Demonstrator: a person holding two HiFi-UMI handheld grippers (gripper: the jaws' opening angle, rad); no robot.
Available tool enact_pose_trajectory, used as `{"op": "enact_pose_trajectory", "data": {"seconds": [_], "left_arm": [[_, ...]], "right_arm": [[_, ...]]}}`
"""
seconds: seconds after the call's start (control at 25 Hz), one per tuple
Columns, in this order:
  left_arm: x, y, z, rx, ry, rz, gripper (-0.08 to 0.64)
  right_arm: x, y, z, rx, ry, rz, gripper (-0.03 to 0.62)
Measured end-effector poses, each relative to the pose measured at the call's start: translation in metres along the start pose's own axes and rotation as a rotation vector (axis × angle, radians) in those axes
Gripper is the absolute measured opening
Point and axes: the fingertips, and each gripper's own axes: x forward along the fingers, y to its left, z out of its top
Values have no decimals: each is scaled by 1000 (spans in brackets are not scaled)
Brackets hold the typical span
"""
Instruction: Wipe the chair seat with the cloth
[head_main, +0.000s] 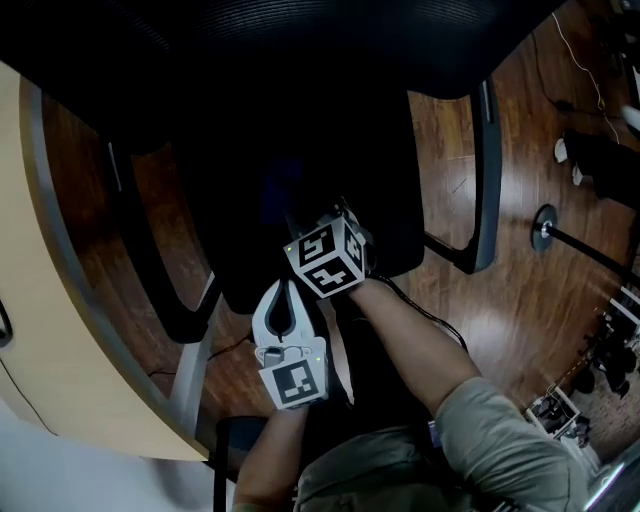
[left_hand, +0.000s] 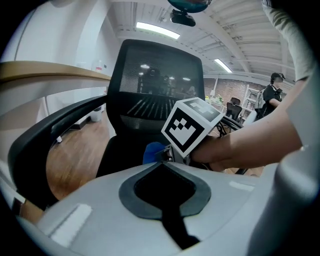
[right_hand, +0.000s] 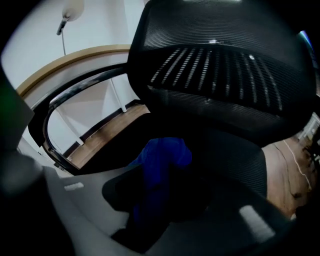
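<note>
Chair seat (head_main: 300, 170), black, fills the centre from above, with a curved pale desk edge (head_main: 50, 330) along the left. Just left of centre, the left gripper (head_main: 289, 286) sits at the seat's front edge, its jaws pressed together with nothing between them. Beside it to the right, the right gripper (right_hand: 165, 175) has its jaws clamped on a bunched blue cloth (right_hand: 165, 150), held low over the seat. Wooden floor (head_main: 520, 250) lies to the right.

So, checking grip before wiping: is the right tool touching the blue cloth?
Touching. In the right gripper view the right tool is shut on the blue cloth.
</note>
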Motion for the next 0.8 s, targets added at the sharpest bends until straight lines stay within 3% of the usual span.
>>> {"op": "enact_pose_trajectory", "data": {"seconds": [0.44,0.8], "left_arm": [[39,-72,16,124,31,-149,5],[61,-119,16,164,48,-163,5]], "right_arm": [[-65,-126,-57,278,-16,-249,114],[-103,-183,-123,509,30,-413,115]]}}
